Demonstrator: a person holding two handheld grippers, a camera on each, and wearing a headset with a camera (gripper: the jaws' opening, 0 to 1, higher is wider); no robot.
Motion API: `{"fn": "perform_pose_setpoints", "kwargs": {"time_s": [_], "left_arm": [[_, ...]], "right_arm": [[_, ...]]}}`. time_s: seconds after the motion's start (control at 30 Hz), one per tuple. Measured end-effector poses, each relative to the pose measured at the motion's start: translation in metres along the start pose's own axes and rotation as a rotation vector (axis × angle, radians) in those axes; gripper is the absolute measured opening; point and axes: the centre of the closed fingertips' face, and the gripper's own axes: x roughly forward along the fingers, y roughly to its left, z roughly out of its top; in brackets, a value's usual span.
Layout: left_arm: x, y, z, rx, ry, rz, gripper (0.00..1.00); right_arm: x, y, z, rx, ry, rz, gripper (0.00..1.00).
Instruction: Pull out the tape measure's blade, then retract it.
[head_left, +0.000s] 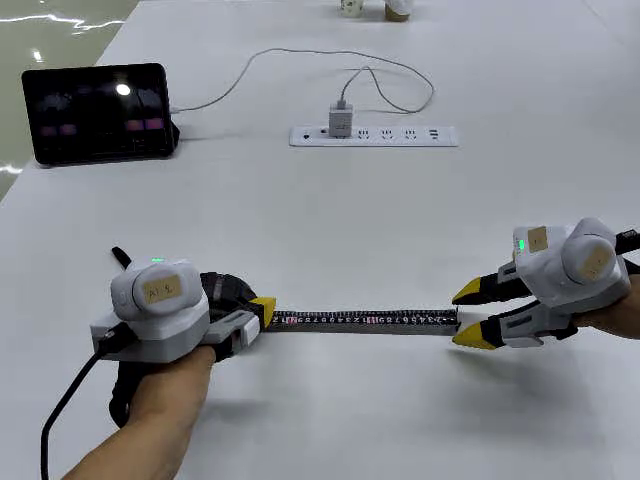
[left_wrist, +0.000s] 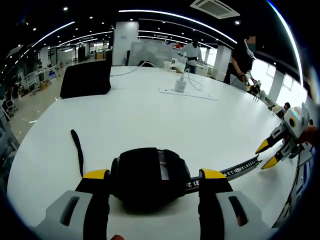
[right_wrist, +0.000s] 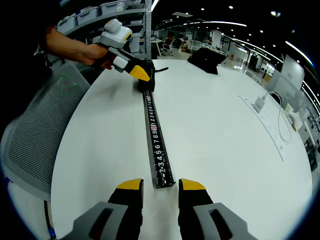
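Here, blade (head_left: 365, 319) extended along the tabletop (head_left: 350, 220).
Left gripper (left_wrist: 154, 176) clamps the tape measure case (head_left: 225, 292) to anchor it; right gripper (head_left: 467, 315) brackets the blade tip, jaws apart, likely permitting retraction.

The head view looks down from above onto the white table (head_left: 330, 220). It has the left gripper (head_left: 258, 310) on one side and the right gripper (head_left: 465, 318) on the other.

The left gripper view sits low, very close behind the tape measure (left_wrist: 147, 175). It looks across the table toward the right gripper.

The right gripper view sits low too. It looks back along the blade (right_wrist: 157, 145) at the left gripper.

All three views share the blade and the power strip (head_left: 400, 136).
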Motion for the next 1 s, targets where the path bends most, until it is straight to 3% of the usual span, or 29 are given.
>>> {"fn": "perform_pose_setpoints", "kwargs": {"time_s": [0.5, 1.0], "left_arm": [[0.003, 0.004, -0.002, -0.008, 0.009, 0.011, 0.65], [0.006, 0.008, -0.003, -0.024, 0.014, 0.024, 0.63]], "right_arm": [[0.007, -0.005, 0.000, -0.044, 0.016, 0.036, 0.13], [0.012, -0.003, -0.005, -0.055, 0.029, 0.057, 0.13]]}}
